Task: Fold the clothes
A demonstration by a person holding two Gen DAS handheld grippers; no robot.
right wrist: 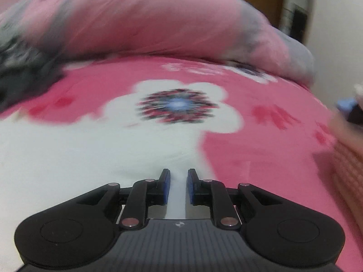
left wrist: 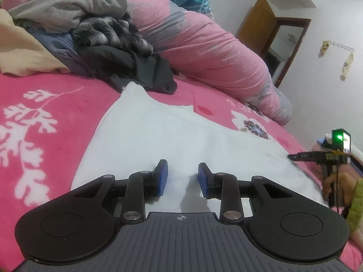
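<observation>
White garment (left wrist: 172, 136) lies flat on the pink bedspread (left wrist: 56, 113). Left gripper (left wrist: 182, 176) hovers over it, jaws narrowly apart, empty. Right gripper (right wrist: 179, 185) nearly closed; blurry, apparently empty.

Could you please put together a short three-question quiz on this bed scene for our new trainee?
1. True or false: the flat white cloth garment lies spread on the pink flowered bedsheet.
2. Which lies on top of the heap of unfolded clothes? A. the grey knit sweater B. a yellow raincoat C. a red towel
3. Fill in: the pads of the left gripper are coloured ____.

Key
1. True.
2. A; the checked shirt lies below it.
3. Blue; they stand apart over the white garment, pinching nothing.
</observation>
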